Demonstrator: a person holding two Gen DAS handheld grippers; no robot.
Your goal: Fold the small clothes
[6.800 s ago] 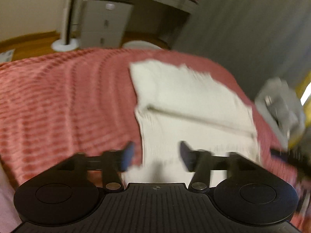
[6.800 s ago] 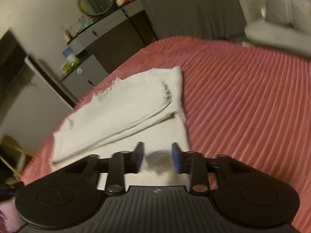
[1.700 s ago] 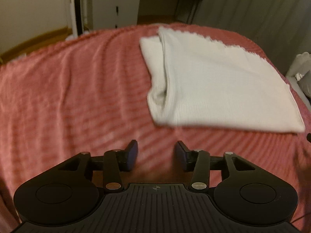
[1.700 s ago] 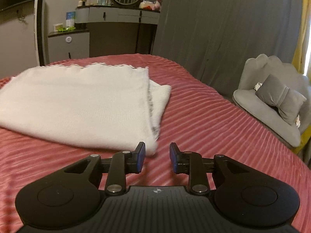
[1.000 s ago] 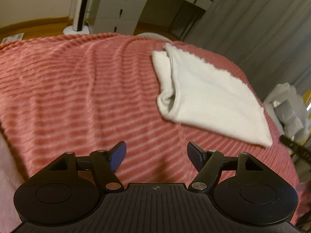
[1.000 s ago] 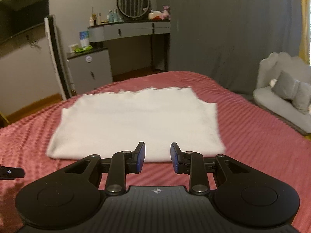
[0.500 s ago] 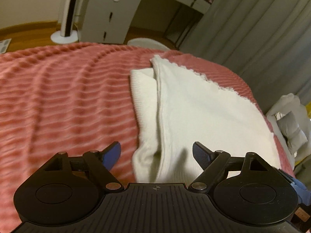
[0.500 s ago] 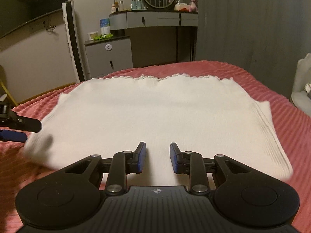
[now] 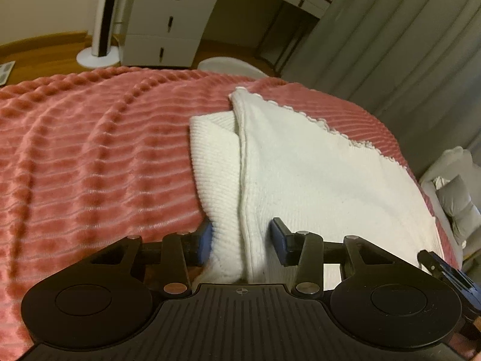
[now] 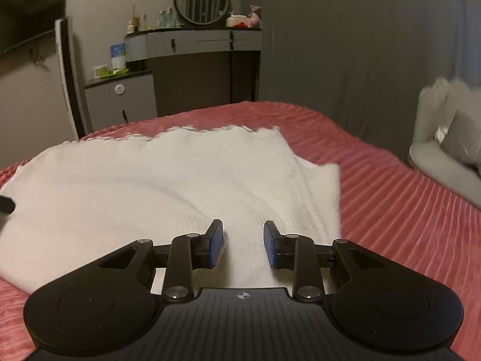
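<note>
A white knitted garment (image 9: 315,174) lies folded flat on the pink ribbed bedspread (image 9: 90,156). It also shows in the right wrist view (image 10: 156,180). My left gripper (image 9: 240,237) is open, with its jaws on either side of the garment's near left folded edge. My right gripper (image 10: 243,245) is open over the garment's near edge, right of the middle; no cloth is between its pads. The right gripper's tip shows at the lower right of the left wrist view (image 9: 445,270).
A grey drawer cabinet (image 9: 168,21) and a dressing table with a round mirror (image 10: 201,0) stand beyond the bed. A white floor fan (image 9: 99,30) stands at the left. A grey armchair with a cushion (image 10: 448,138) is at the right. A grey curtain (image 9: 390,36) hangs behind.
My left gripper has moved forward onto the garment's near left edge and its jaws have narrowed around the fold. My right gripper has moved forward and right over the garment.
</note>
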